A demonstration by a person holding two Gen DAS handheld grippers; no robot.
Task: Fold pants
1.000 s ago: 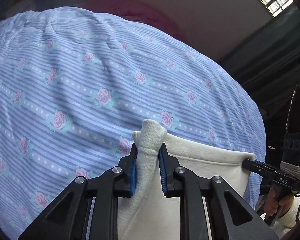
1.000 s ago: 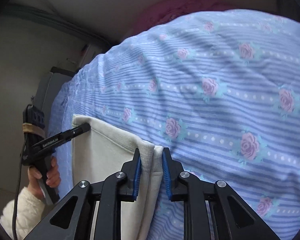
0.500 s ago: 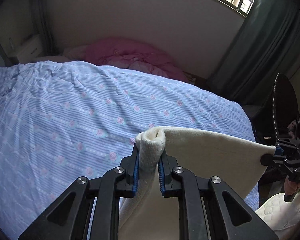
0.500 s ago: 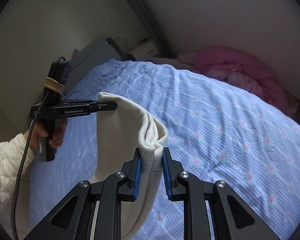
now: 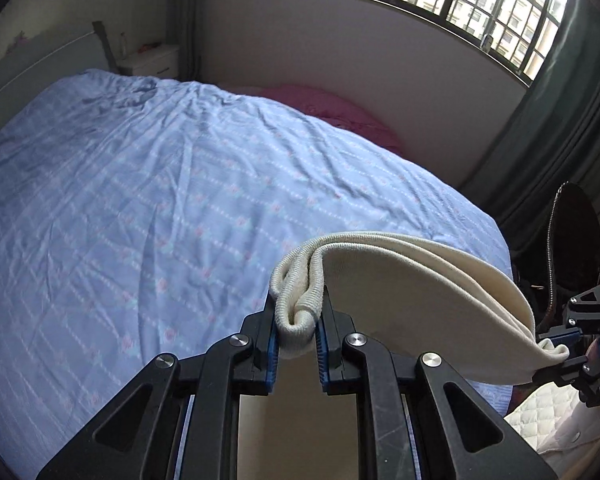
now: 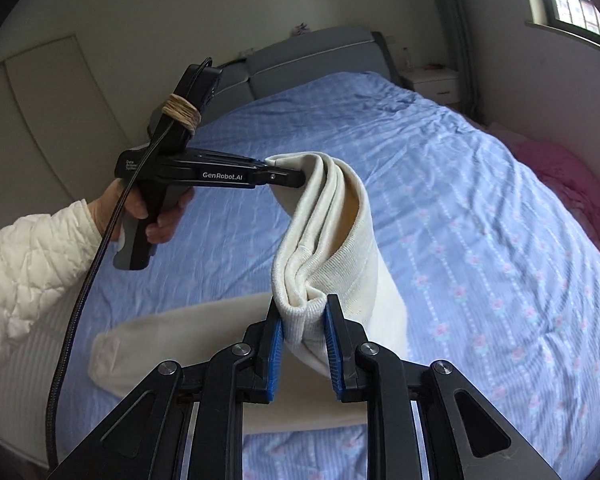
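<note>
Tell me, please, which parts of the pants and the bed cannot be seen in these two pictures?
- Left wrist view: the lower cream pants hang behind the left gripper.
- Right wrist view: the right gripper covers the pants' middle; the leg end is blurred.
- Both views: the floral bedsheet is cut off by the fisheye edge.

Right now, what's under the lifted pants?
Under the pants: the blue floral bedspread, with a trailing leg lying on it. The bedspread beneath that leg and behind the hanging cloth is covered.
</note>
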